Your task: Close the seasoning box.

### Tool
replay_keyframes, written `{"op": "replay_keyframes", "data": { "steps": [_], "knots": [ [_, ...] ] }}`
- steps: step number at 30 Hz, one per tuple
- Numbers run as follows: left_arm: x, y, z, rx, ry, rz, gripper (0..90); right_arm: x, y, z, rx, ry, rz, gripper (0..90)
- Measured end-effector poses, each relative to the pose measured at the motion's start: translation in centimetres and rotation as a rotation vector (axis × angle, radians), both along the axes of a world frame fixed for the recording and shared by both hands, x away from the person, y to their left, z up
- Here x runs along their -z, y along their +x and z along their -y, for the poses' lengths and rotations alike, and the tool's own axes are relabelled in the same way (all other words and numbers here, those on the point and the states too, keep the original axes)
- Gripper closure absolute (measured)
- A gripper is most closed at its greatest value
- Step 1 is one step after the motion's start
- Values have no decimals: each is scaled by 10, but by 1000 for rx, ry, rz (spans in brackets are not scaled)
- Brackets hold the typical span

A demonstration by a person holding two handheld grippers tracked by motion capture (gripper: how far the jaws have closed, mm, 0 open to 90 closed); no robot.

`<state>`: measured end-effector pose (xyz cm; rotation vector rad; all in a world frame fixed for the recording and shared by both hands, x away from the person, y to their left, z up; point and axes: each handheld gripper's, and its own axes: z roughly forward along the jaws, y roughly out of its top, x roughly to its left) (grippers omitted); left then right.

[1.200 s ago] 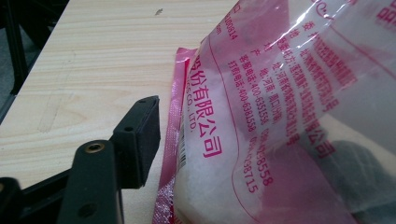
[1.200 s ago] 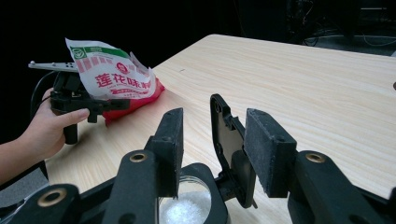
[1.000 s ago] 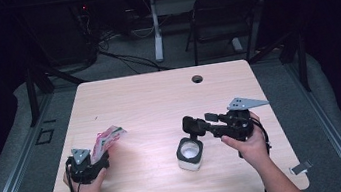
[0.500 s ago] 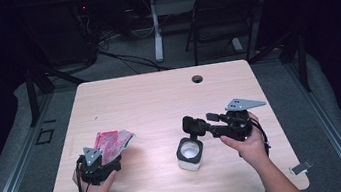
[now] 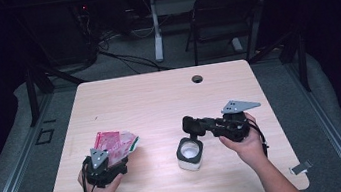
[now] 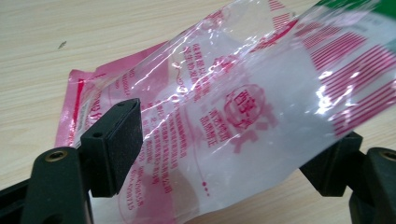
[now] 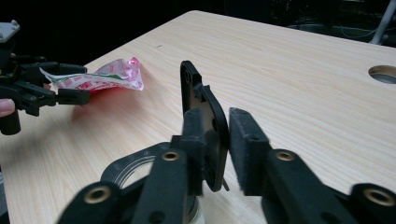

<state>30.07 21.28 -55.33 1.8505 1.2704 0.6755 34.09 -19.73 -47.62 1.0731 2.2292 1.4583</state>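
Over table: left tongs wide, clamping packet; right tongs closing on lid

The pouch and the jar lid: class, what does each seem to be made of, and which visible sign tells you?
Pouch: thin glossy plastic film, clear with pink print; it crinkles and glints. Lid: black, probably hard plastic; a thin stiff disc with a smooth dull sheen.

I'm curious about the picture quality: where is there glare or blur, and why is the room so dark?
High view: the table is lit, the surroundings nearly black. Left gripper view: white glare streaks the clear plastic bag, whose print stays sharp. Right gripper view: the near jaws and black lid are soft, and the left gripper is dim.
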Motion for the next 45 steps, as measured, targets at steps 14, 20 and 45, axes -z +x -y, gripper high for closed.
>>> {"op": "replay_keyframes", "data": {
  "steps": [14,20,45],
  "knots": [
    [-6,-8,20,73,-13,22,223,-3,-9,-7,-12,-109,97,840],
    [-9,-11,27,104,-15,29,225,-4,-16,-13,-30,-111,110,790],
    [-10,-8,56,203,23,32,228,11,-43,-30,-147,-144,84,522]
  ]
}}
